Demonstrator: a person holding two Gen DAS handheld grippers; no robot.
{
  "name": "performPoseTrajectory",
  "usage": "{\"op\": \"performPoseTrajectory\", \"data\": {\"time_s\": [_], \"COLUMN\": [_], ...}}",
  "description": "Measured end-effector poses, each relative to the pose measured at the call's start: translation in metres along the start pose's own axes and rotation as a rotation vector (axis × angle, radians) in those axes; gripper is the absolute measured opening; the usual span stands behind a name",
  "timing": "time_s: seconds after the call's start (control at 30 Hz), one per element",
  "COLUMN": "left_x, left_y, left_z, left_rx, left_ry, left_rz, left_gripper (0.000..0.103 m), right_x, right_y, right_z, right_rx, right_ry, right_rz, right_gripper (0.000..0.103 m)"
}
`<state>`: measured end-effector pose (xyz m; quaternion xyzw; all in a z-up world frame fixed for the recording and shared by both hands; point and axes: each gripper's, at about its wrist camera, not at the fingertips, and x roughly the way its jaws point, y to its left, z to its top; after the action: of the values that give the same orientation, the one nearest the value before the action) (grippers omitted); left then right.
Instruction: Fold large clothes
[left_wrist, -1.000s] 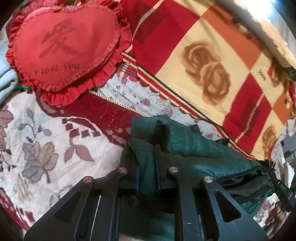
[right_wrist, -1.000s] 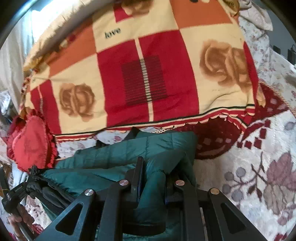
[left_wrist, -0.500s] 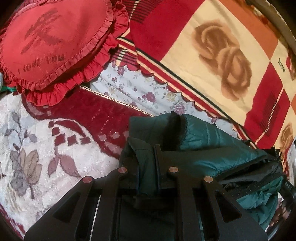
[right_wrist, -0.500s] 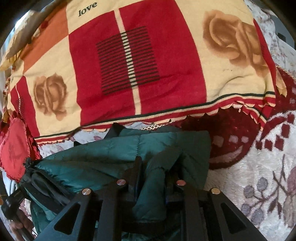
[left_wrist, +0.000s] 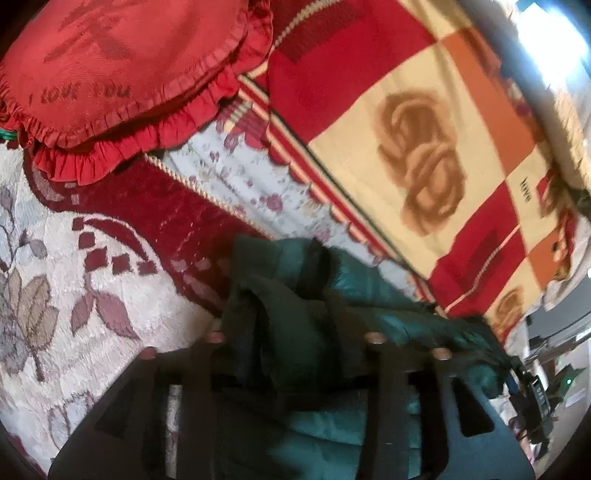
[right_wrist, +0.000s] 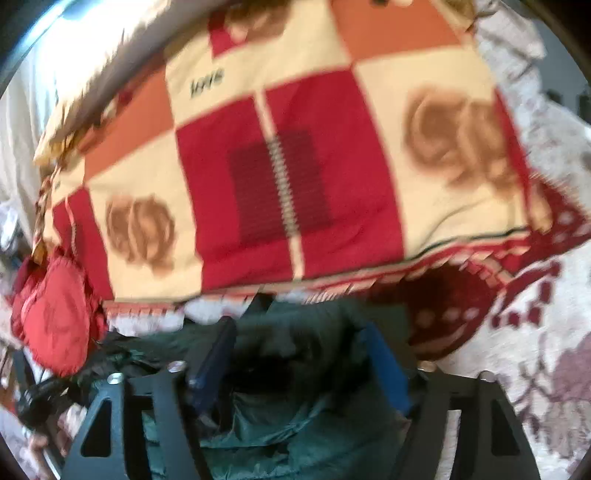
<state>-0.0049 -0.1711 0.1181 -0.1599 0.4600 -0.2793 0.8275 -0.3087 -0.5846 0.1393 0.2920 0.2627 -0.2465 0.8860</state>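
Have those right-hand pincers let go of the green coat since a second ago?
Yes. The right gripper is opening, jaws apart around the green jacket, below the checked blanket.

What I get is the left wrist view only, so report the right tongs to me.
Observer: The right tongs are opening, and the dark green quilted jacket lies slack between them.
Operator: Describe the pads.
Observer: The blue pads show bare faces; neither seems to press the cloth.
Operator: Name what lies under that end.
Observer: That end of the jacket rests beside the dark red patch of the floral woven bedcover.
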Motion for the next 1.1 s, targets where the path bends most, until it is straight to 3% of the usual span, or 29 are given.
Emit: {"op": "performPoseTrajectory", "data": {"time_s": [0.03, 0.07, 0.1, 0.23, 0.37, 0.43, 0.57, 0.73, 0.97, 1.1], "left_x": [-0.007, -0.018, -0.024, -0.036, -0.031, -0.024, 0.0, 0.016, 0.036, 0.035], "left_y": [0.0, 0.002, 0.003, 0.006, 0.004, 0.005, 0.007, -0.001, 0.002, 0.001], "left_z": [0.001, 0.002, 0.003, -0.002, -0.027, -0.043, -0.064, -0.063, -0.061, -0.063], "left_rx": [-0.003, -0.016, -0.028, -0.052, 0.001, 0.018, 0.061, 0.133, 0.157, 0.161], "left_ry": [-0.029, -0.078, -0.104, -0.109, -0.087, -0.073, -0.06, -0.061, -0.026, -0.03], "left_rz": [0.003, 0.005, 0.001, -0.009, 0.124, 0.171, 0.251, 0.29, 0.301, 0.319], "left_gripper": [0.066, 0.076, 0.078, 0.078, 0.078, 0.078, 0.078, 0.078, 0.079, 0.078], "right_x": [-0.01, -0.015, -0.022, -0.023, 0.009, 0.036, 0.082, 0.133, 0.154, 0.132], "right_y": [0.004, 0.008, 0.019, 0.076, 0.128, 0.146, 0.163, 0.156, 0.142, 0.14], "right_z": [0.001, 0.0, -0.003, -0.028, -0.061, -0.073, -0.082, -0.075, -0.075, -0.068], "right_rx": [-0.004, -0.016, -0.051, -0.254, -0.401, -0.447, -0.484, -0.465, -0.402, -0.366], "right_ry": [-0.016, -0.022, -0.023, 0.073, 0.195, 0.232, 0.261, 0.269, 0.244, 0.241], "right_rz": [0.022, 0.039, 0.067, 0.125, 0.134, 0.088, -0.006, -0.115, -0.101, -0.061], "right_gripper": [0.071, 0.071, 0.071, 0.071, 0.071, 0.071, 0.071, 0.071, 0.072, 0.072]}}
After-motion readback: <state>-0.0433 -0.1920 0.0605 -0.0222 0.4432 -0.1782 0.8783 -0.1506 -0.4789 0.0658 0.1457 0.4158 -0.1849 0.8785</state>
